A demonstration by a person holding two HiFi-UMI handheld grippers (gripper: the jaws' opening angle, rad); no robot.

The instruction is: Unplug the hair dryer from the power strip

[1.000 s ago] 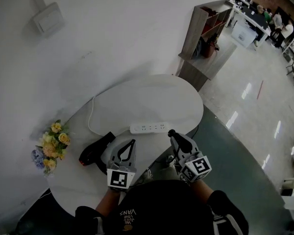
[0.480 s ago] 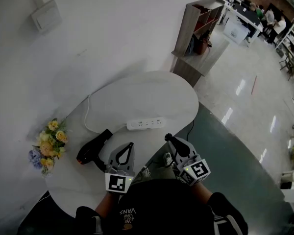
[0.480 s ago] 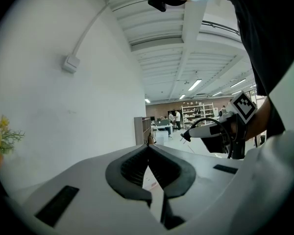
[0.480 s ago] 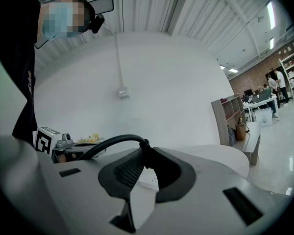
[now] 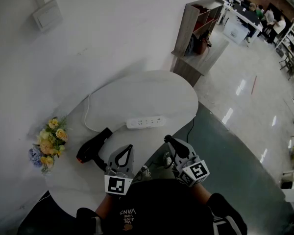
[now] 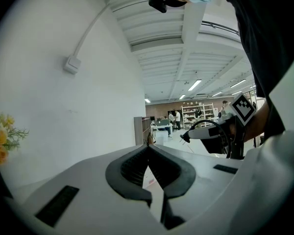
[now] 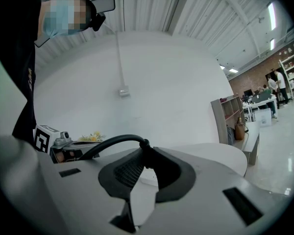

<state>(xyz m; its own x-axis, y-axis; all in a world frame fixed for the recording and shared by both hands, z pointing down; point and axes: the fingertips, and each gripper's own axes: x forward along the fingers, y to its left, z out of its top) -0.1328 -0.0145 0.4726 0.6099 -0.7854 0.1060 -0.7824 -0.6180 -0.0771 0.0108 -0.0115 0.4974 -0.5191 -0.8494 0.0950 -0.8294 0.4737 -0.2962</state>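
Observation:
A white power strip (image 5: pixel 146 123) lies on the round white table (image 5: pixel 152 94). The black hair dryer (image 5: pixel 94 148) lies to its left, near the table's front edge. My right gripper (image 5: pixel 167 139) is shut on the dryer's black plug (image 7: pixel 146 147), held clear of the strip's right end. The black cord (image 7: pixel 108 143) arcs leftward from the jaws. My left gripper (image 5: pixel 131 147) is shut and empty, just right of the dryer. In the left gripper view its jaws (image 6: pixel 148 148) meet at the tips, and the right gripper (image 6: pixel 206 133) shows beyond them.
A bunch of yellow flowers (image 5: pixel 50 143) sits at the table's left edge. The strip's white cable (image 5: pixel 86 115) loops toward the wall. A wooden shelf (image 5: pixel 196 28) stands behind the table. A box (image 5: pixel 46 14) is mounted on the wall. People stand far off at the right.
Both grippers have drawn back from the power strip toward the table's near edge. The right one keeps the plug between its jaws.

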